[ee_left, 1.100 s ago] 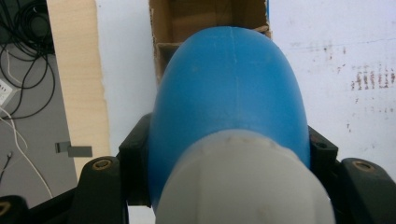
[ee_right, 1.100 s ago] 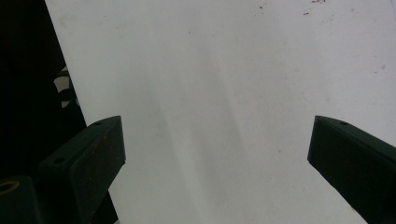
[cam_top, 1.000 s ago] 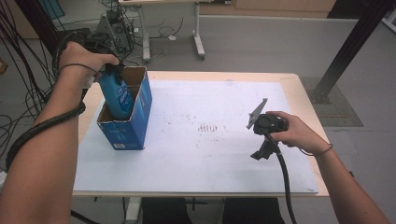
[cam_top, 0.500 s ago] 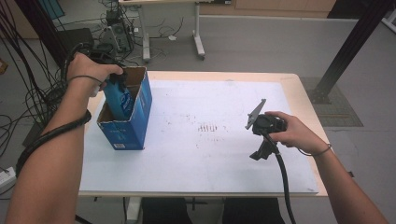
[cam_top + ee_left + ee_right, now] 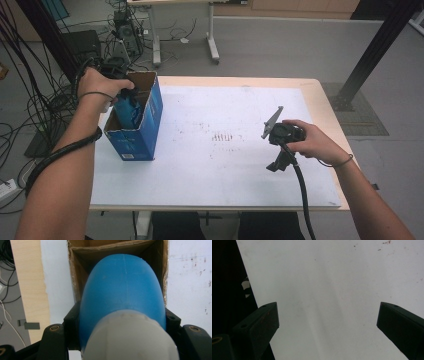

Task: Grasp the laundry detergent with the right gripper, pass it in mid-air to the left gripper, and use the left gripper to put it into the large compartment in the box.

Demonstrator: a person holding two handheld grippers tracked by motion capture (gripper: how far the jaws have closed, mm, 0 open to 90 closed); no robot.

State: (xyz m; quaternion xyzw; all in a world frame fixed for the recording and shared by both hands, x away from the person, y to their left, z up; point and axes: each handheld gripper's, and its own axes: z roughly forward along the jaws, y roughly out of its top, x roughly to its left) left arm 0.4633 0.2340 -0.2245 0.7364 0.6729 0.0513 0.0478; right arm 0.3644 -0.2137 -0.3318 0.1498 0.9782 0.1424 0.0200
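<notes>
A blue bottle (image 5: 122,285) with a white cap (image 5: 130,337) is clamped between the jaws of my left gripper (image 5: 122,320). It hangs bottom-first inside the open top of a blue cardboard box (image 5: 142,130), whose brown inner walls (image 5: 82,255) surround it. In the high view the left gripper (image 5: 122,95) sits at the box's rim under the person's hand, and the bottle (image 5: 129,107) is partly sunk in the box. My right gripper (image 5: 276,162) is held at the right of the table. Its jaws stand wide apart over the bare white sheet (image 5: 327,315) with nothing between them.
The box stands at the left of a white sheet (image 5: 220,165) on a wooden table (image 5: 320,100). Cables and equipment (image 5: 45,100) lie on the floor to the left. A desk's legs (image 5: 212,45) stand behind, and a black post (image 5: 375,50) rises at the right.
The left hand has moved down, taking the blue bottle deeper into the box. The right hand and its gripper have stayed where they were.
</notes>
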